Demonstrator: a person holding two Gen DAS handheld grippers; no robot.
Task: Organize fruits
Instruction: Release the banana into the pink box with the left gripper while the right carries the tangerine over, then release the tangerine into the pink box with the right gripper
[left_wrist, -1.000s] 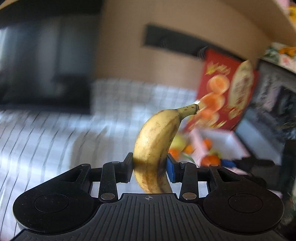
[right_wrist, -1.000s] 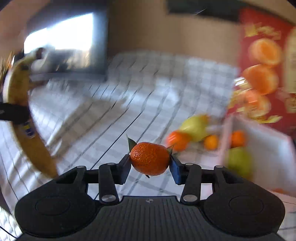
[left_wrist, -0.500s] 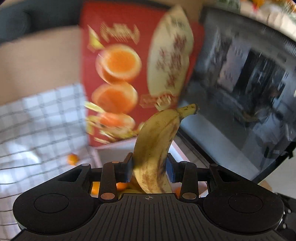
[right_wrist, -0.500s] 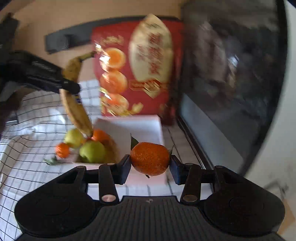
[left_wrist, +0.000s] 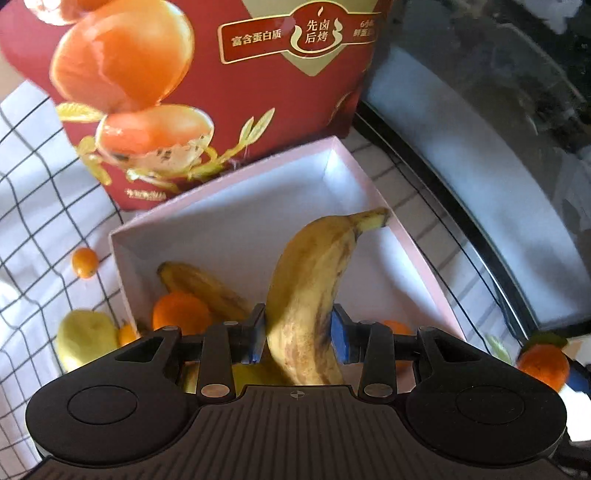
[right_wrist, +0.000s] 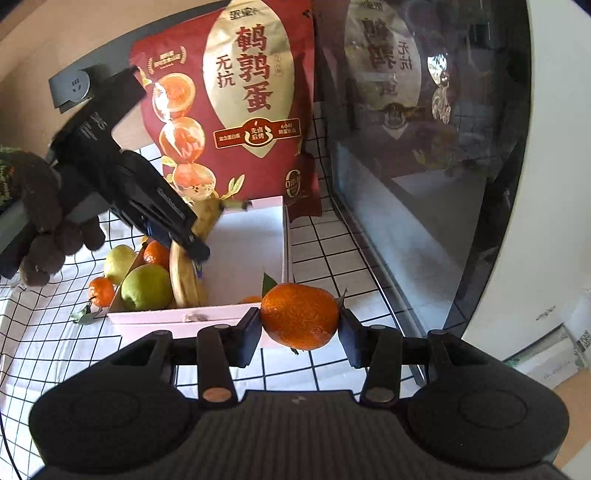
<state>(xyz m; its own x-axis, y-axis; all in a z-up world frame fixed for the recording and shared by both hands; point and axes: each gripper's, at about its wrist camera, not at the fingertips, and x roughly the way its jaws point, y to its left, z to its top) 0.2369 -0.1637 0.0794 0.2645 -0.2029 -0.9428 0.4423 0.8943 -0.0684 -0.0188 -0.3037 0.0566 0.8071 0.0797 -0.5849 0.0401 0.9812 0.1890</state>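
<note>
Two grippers each carry a fruit at the pale pink box (left_wrist: 373, 192), the landmark for everything here. Clamped on a spotted yellow banana (left_wrist: 314, 288), the left gripper (left_wrist: 298, 339) hangs above the box's open white interior, the banana's stem end pointing up toward the far wall of the box. The right gripper (right_wrist: 300, 328) has its fingers closed on a tangerine (right_wrist: 300, 315) with a green leaf, just outside the near wall of the box, on the side toward a dark glass appliance door (right_wrist: 424, 129). Inside the box lie a second banana (left_wrist: 201, 284), an orange fruit (left_wrist: 179, 312) and, in the right wrist view, a green apple (right_wrist: 146, 288) at the near left corner. Outside the box's left wall, on the black-gridded white cloth (right_wrist: 55, 339), sit a yellow-green pear (right_wrist: 118, 260) and a small tangerine (right_wrist: 100, 291). Behind the box stands a tall red snack bag (right_wrist: 236, 103) printed with halved eggs. A dark-gloved hand (right_wrist: 48, 229) grips the left tool's handle, left of the box.
</note>
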